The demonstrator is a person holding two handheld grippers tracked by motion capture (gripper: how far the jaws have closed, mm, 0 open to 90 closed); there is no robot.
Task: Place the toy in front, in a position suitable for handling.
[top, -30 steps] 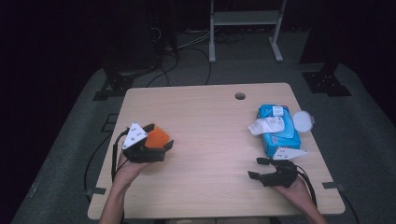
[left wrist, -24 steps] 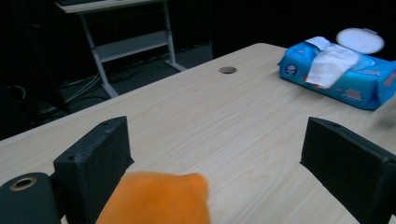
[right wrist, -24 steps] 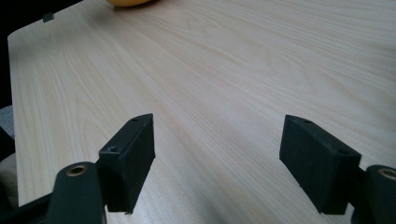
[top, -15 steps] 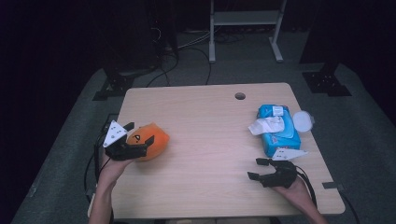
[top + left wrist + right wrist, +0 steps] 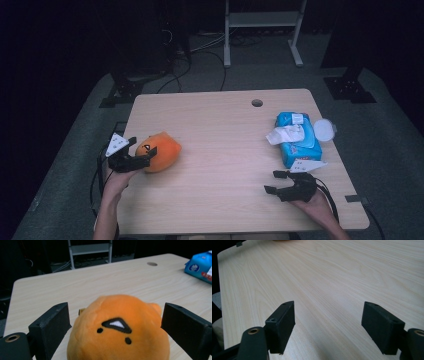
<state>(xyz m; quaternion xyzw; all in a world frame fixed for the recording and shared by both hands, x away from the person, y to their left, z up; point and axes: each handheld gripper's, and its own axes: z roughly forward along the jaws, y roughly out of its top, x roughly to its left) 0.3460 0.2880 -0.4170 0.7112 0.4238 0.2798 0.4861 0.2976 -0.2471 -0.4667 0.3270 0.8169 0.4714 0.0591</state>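
Note:
An orange plush toy (image 5: 161,150) with a small black and white face lies on the left part of the wooden table (image 5: 220,140). My left gripper (image 5: 141,149) is open at the toy's left side. In the left gripper view the toy (image 5: 117,340) sits between the two black jaws, with a gap on each side, and the left gripper (image 5: 117,315) does not touch it. My right gripper (image 5: 273,181) rests open near the table's front right, held by a hand. In its own view the right gripper (image 5: 329,322) has only bare wood between its jaws.
A blue pack of wet wipes (image 5: 297,142) lies at the right edge with a white tissue pulled out and a round white lid (image 5: 324,129) beside it; the pack (image 5: 200,266) also shows far off. A cable hole (image 5: 257,103) is near the far edge.
My left gripper has drawn back toward the table's left edge, and more of the orange toy now shows beyond its jaws. The right gripper has stayed put.

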